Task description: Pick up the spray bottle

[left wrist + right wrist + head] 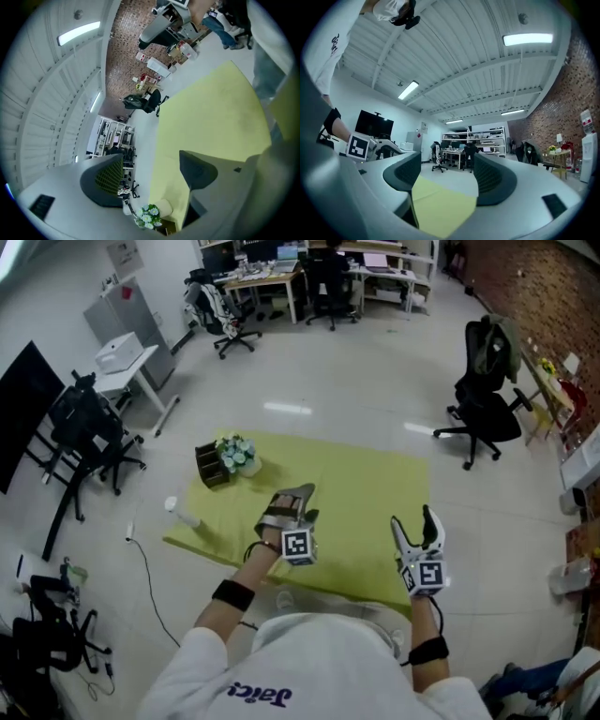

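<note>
A yellow-green mat (356,493) lies in front of me. At its far left corner stand a bunch of white flowers (234,453) and a dark basket (212,465). A pale rounded object (165,206) sits beside the flowers (148,216); I cannot tell whether it is the spray bottle. My left gripper (298,504) hovers over the mat's near left part and points toward that corner, its jaws open and empty (152,180). My right gripper (417,526) is held level over the mat's near right edge, also open with nothing between its jaws (447,178).
A small white object (180,513) lies off the mat's left edge, with a cable (145,563) on the floor near it. A black office chair (486,399) stands at the right. A black screen (23,404), chairs and desks (272,282) stand left and far back.
</note>
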A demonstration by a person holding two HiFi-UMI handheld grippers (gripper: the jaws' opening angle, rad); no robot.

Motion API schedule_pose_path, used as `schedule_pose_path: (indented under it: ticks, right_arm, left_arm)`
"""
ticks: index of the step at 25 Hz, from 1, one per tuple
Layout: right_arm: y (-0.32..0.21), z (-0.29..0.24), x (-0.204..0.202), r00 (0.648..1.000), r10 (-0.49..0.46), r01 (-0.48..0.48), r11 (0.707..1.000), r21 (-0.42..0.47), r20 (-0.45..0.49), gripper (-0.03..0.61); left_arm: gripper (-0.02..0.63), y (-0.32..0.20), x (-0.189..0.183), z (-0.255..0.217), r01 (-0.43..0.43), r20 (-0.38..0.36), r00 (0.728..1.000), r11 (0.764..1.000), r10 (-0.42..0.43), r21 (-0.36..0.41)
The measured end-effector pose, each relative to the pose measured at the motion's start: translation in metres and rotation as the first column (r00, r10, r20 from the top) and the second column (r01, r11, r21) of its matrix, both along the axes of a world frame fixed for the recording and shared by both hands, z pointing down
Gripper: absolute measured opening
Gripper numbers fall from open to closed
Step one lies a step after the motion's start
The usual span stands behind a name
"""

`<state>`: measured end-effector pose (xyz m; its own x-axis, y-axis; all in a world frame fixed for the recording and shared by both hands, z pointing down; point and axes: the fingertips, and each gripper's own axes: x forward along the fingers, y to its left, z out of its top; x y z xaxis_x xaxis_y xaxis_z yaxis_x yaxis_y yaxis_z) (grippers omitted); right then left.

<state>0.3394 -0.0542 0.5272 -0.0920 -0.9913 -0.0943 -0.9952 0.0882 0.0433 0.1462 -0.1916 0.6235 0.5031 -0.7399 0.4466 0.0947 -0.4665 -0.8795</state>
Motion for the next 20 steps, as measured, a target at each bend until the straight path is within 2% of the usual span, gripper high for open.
schedule_pose_path:
  ticks: [6, 9, 12, 14, 17, 20]
  right_arm:
    - [-0.066, -0.011, -0.114, 1.000, -0.016, 0.016, 0.999, -0.030, -0.001, 0.365]
    - [-0.098, -0.019, -0.163, 0.996, -0.090, 0.090, 0.995, -0.033, -0.018, 0.365]
    - [-0.121, -0.022, -0.204, 0.981, -0.190, 0.188, 0.981, -0.042, -0.047, 0.365]
    - [-0.132, -0.024, -0.221, 0.966, -0.254, 0.251, 0.966, -0.057, -0.057, 0.365]
    - [-0.145, -0.025, -0.236, 0.936, -0.345, 0.340, 0.938, -0.073, -0.071, 0.365]
    - [-0.155, -0.024, -0.249, 0.901, -0.424, 0.417, 0.905, -0.088, -0.086, 0.365]
  left_arm:
    - [0.385, -0.054, -0.095, -0.014, -0.032, 0.002, 0.999, 0.999, 0.033, -0.031]
    - [0.386, -0.068, -0.127, -0.034, -0.001, -0.052, 0.999, 0.998, -0.002, -0.064]
    - [0.385, -0.081, -0.161, -0.024, 0.058, -0.075, 0.995, 0.995, -0.064, -0.085]
    - [0.385, -0.085, -0.174, -0.029, 0.109, -0.117, 0.986, 0.989, -0.121, -0.103]
    - [0.385, -0.083, -0.192, -0.035, 0.198, -0.174, 0.959, 0.969, -0.222, -0.146]
    - [0.386, -0.078, -0.219, -0.029, 0.295, -0.197, 0.924, 0.940, -0.327, -0.174]
